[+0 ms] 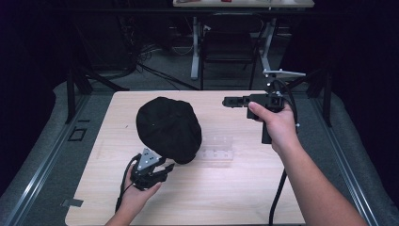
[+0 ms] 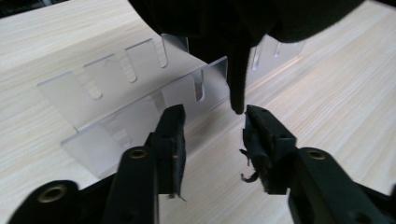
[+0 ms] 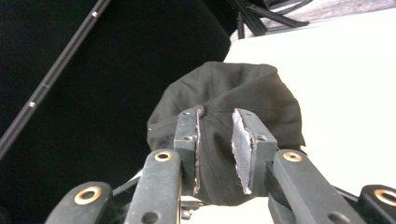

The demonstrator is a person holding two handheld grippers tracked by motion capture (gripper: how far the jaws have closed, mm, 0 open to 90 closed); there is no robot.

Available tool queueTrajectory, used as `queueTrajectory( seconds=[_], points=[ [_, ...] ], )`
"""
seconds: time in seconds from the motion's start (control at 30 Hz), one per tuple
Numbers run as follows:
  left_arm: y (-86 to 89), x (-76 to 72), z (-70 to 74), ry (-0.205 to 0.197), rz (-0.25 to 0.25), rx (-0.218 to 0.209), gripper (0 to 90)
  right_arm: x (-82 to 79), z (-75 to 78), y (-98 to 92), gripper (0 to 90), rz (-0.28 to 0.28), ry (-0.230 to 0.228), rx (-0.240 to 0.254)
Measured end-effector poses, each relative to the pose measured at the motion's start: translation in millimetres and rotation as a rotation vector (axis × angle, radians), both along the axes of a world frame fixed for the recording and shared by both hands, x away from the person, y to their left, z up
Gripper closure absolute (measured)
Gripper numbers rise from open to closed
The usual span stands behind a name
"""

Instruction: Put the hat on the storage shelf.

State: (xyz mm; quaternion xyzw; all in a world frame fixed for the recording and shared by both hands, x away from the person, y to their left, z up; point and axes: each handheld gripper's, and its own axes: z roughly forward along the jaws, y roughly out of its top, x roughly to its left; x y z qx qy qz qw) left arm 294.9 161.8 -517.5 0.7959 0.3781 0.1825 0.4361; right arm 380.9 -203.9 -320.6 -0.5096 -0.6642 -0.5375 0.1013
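Note:
A black cap (image 1: pixel 167 127) rests on a clear acrylic stand (image 1: pixel 216 148) in the middle of the wooden table (image 1: pixel 226 193). My left gripper (image 1: pixel 165 167) is at the cap's near edge, pointing at it. In the left gripper view its jaws (image 2: pixel 212 116) stand open, and a black flap of the cap (image 2: pixel 236 88) hangs just beyond the tips, untouched, with the slotted stand (image 2: pixel 116 107) behind. My right gripper (image 1: pixel 229 100) hovers to the right of the cap, pointing left at it, a short gap away. Its jaws (image 3: pixel 215 116) are open, and the cap (image 3: pixel 261 98) lies past them.
The table's far edge runs just behind the cap and the right hand. Beyond it are a dark chair (image 1: pixel 228 42), white desk legs (image 1: pixel 194 52) and cables on the floor. Metal rails (image 1: pixel 42 160) line the floor on both sides. Bare wood lies toward the near edge.

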Motion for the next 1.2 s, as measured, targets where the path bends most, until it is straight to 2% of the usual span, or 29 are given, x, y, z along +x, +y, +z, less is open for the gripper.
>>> queueTrajectory(
  seconds=[0.1, 0.17, 0.23, 0.33, 0.43, 0.57, 0.63, 0.7, 0.8, 0.9, 1.0, 1.13, 1.2],
  points=[
    [12.9, -0.9, 1.7, 0.052, 0.015, -0.058, 53.0, -4.4, 0.9, -1.9, 70.0, -0.007, -0.013, -0.029],
    [21.4, -3.2, 2.4, 0.066, 0.037, -0.087, 52.2, -8.1, 0.5, -3.8, 69.8, -0.012, -0.017, -0.043],
    [27.3, -5.3, 2.4, 0.066, 0.051, -0.091, 51.1, -10.9, -0.5, -5.4, 69.5, -0.014, -0.018, -0.054],
    [36.3, -8.1, 0.7, 0.061, 0.073, -0.075, 49.6, -16.1, -3.0, -9.2, 68.8, -0.026, -0.031, -0.095],
    [43.0, -9.8, -1.9, 0.053, 0.09, -0.068, 47.8, -20.0, -7.0, -13.3, 68.1, -0.034, -0.032, -0.103],
    [53.0, -10.4, -9.8, 0.048, 0.117, -0.094, 46.1, -24.8, -14.7, -17.3, 67.4, -0.051, -0.04, -0.133],
    [56.6, -9.3, -15.5, 0.061, 0.132, -0.116, 45.2, -27.1, -19.3, -19.1, 66.5, -0.057, -0.045, -0.152],
    [60.0, -8.1, -20.8, 0.072, 0.145, -0.106, 45.0, -30.2, -25.5, -20.5, 65.6, -0.072, -0.051, -0.18],
    [65.2, -7.4, -25.4, 0.067, 0.165, -0.068, 44.5, -35.3, -33.5, -22.8, 64.6, -0.086, -0.054, -0.207],
    [67.6, -7.1, -28.1, 0.056, 0.179, -0.071, 43.5, -41.0, -40.4, -23.6, 62.2, -0.091, -0.067, -0.238],
    [68.9, -7.3, -28.7, 0.058, 0.184, -0.064, 43.3, -48.6, -48.9, -25.3, 60.2, -0.098, -0.084, -0.248],
    [70.8, -6.9, -28.7, 0.055, 0.185, -0.074, 43.3, -57.5, -58.3, -26.3, 57.1, -0.085, -0.106, -0.277],
    [71.1, -6.4, -29.6, 0.063, 0.184, -0.079, 43.3, -62.8, -63.2, -25.9, 56.4, -0.097, -0.145, -0.281]
  ],
)
